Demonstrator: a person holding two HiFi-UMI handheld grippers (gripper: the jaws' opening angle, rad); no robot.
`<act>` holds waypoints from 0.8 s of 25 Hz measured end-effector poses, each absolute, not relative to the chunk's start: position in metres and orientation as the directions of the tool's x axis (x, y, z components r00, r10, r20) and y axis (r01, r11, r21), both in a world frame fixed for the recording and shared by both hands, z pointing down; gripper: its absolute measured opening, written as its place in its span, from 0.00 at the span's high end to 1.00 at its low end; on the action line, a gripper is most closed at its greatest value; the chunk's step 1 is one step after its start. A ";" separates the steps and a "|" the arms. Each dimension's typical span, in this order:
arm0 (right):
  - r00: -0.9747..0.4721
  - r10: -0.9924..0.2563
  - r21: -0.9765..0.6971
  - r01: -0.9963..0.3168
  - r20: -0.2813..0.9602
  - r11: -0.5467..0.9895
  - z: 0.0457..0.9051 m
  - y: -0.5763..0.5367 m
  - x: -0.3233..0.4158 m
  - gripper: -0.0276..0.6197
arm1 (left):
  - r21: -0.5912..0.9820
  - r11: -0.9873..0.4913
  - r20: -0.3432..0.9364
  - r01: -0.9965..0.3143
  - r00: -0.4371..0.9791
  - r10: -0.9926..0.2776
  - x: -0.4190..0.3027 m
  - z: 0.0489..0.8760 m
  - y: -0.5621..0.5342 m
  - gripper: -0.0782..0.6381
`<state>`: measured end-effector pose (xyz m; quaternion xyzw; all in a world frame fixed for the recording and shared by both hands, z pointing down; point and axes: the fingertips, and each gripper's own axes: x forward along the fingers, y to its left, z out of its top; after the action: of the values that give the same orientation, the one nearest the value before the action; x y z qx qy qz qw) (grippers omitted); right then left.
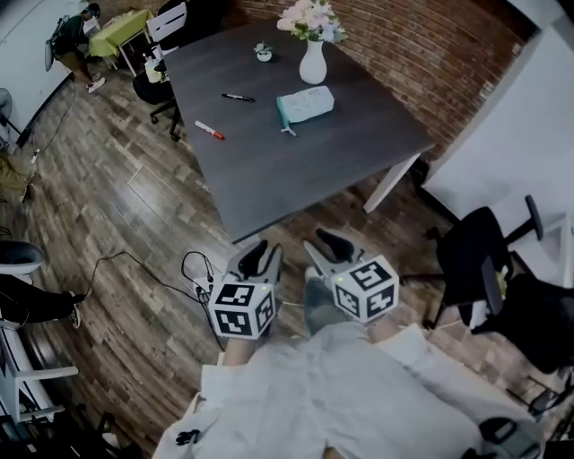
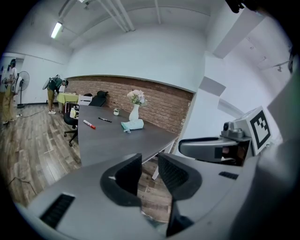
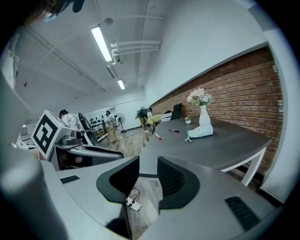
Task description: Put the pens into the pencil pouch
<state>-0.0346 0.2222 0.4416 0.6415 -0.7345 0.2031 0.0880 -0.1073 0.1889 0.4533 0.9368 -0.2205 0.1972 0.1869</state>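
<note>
No legible text or labels.

tabletop [image 1: 296, 170] dark grey, plain. pencil pouch [image 1: 306, 104] pale mint, darker teal edge. black pen [image 1: 239, 97] all black. red pen [image 1: 210, 130] white body, red ends. vase [image 1: 312, 64] white, flowers [image 1: 312, 18] pink and cream. brick wall [image 1: 421, 54] red-brown with pale joints. floor [image 1: 108, 224] grey-brown wood planks. left tool [image 1: 256, 258] and right tool [image 1: 328, 246] light grey shells, black ribbed jaws. marker cubes [image 1: 242, 309] white with black square patterns. far table [image 1: 121, 31] yellow-green. office chair [image 1: 484, 260] black. shirt [image 1: 341, 394] pale grey.
</note>
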 end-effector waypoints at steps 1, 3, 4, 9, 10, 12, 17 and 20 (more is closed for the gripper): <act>-0.167 -0.905 -0.186 -0.977 0.390 0.101 0.441 0.212 -0.027 0.80 | 0.262 -0.829 0.452 -0.494 0.822 -0.347 -0.100 0.453 0.179 0.76; -0.177 -0.903 -0.189 -0.976 0.391 0.110 0.439 0.192 -0.011 0.80 | 0.260 -0.821 0.450 -0.508 0.816 -0.362 -0.086 0.452 0.159 0.76; -0.183 -0.903 -0.189 -0.975 0.390 0.116 0.438 0.181 -0.002 0.80 | 0.260 -0.818 0.449 -0.513 0.814 -0.368 -0.078 0.450 0.149 0.76; -0.212 -0.904 -0.183 -0.971 0.372 0.152 0.427 0.129 0.044 0.80 | 0.248 -0.809 0.448 -0.533 0.803 -0.392 -0.033 0.442 0.101 0.76; -0.218 -0.903 -0.180 -0.970 0.370 0.161 0.425 0.119 0.053 0.80 | 0.242 -0.807 0.446 -0.539 0.800 -0.401 -0.024 0.439 0.091 0.76; -0.232 -0.901 -0.171 -0.969 0.367 0.180 0.420 0.101 0.070 0.80 | 0.232 -0.804 0.437 -0.548 0.797 -0.417 -0.006 0.434 0.070 0.76; -0.265 -0.898 -0.151 -0.962 0.351 0.225 0.413 0.062 0.105 0.80 | 0.221 -0.798 0.420 -0.560 0.794 -0.440 0.037 0.428 0.027 0.76; -0.278 -0.895 -0.149 -0.959 0.349 0.240 0.411 0.046 0.125 0.80 | 0.217 -0.799 0.420 -0.561 0.792 -0.442 0.060 0.427 0.012 0.76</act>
<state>0.1246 0.0464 0.4114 0.5932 -0.7815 0.1680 0.0955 0.0602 0.0119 0.4266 0.9316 -0.2693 0.1771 0.1677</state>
